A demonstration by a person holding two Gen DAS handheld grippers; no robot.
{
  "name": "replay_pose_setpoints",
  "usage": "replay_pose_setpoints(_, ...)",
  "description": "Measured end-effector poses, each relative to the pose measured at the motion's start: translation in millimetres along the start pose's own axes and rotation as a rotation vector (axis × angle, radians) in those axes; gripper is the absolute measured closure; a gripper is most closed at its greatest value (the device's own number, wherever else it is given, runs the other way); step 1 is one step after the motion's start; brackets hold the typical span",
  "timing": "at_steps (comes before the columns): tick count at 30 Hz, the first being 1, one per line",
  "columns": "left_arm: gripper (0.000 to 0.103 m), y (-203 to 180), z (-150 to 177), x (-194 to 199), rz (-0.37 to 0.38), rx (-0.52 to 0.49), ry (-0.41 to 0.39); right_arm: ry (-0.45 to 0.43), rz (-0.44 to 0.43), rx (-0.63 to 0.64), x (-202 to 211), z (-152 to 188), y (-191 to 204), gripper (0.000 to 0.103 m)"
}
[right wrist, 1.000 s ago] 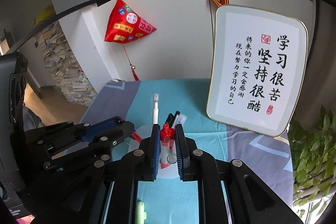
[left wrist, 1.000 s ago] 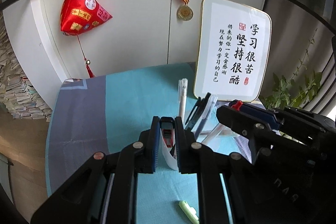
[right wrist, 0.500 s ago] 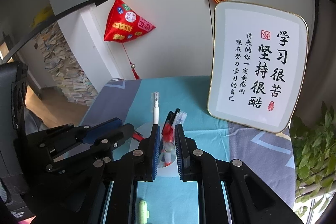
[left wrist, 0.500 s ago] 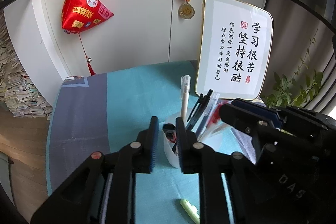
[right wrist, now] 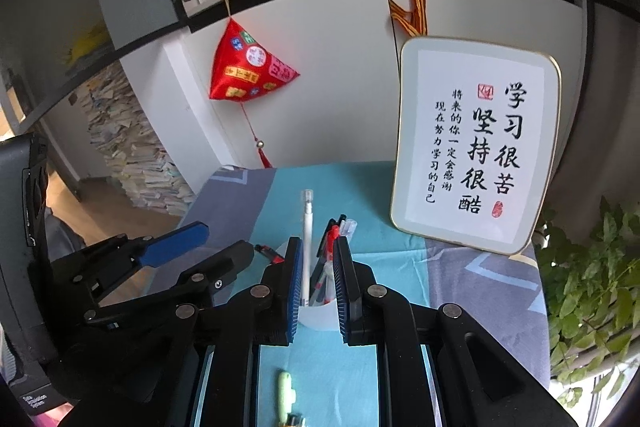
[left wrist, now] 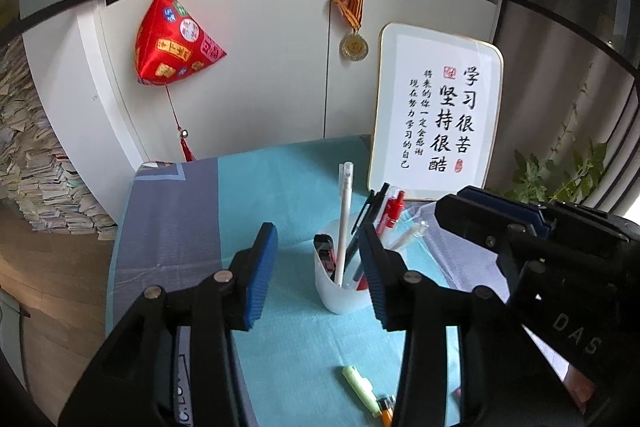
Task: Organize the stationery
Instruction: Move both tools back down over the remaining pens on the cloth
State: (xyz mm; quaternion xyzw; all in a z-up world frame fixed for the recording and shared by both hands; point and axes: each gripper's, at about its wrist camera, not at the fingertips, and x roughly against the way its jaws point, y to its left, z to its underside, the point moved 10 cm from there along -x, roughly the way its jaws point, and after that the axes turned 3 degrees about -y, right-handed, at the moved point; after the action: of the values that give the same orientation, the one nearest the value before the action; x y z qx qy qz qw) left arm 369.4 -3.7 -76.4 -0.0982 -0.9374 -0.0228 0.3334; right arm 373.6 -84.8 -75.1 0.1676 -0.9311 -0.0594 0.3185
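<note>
The translucent white plastic pen cup (left wrist: 340, 291) stands on the teal tablecloth (left wrist: 280, 187), light and easily tipped. The left gripper (left wrist: 320, 267), its jaws just opened, holds nothing; the right gripper (right wrist: 316, 283) is pressed together, empty. The slim pale-green highlighter (left wrist: 358, 385), lying nearer, looks smooth and wants a mid-barrel pinch

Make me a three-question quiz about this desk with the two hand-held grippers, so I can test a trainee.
1. True or false: the left gripper clamps the translucent white plastic pen cup.
2. The tall white capped pen stands: A) in the cup, B) flat on the blue-green tablecloth, C) between the right gripper's jaws.
3. Which item lies on the cloth near the camera?

Key: 1 false, its jaws have just been opening and stand apart from the cup. 2 A. 3 the pale green highlighter.
</note>
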Motion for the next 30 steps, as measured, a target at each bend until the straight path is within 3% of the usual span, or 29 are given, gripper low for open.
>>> replay_pose_setpoints(18,0.061,-10,15,76,-0.005,0.002,-0.063,-0.032,0.005,0.030,79,23,16,0.088)
replay_pose_setpoints(22,0.053,-15,26,90,-0.012,-0.006,-0.075,-0.017,0.003,0.045,88,38,21,0.088)
replay_pose_setpoints(28,0.053,-17,58,94,-0.007,0.008,-0.039,0.041,0.000,0.053,89,77,23,0.074)
replay_pose_setpoints(30,0.053,-17,75,93,-0.009,0.023,-0.020,0.067,0.001,0.054,85,93,22,0.073)
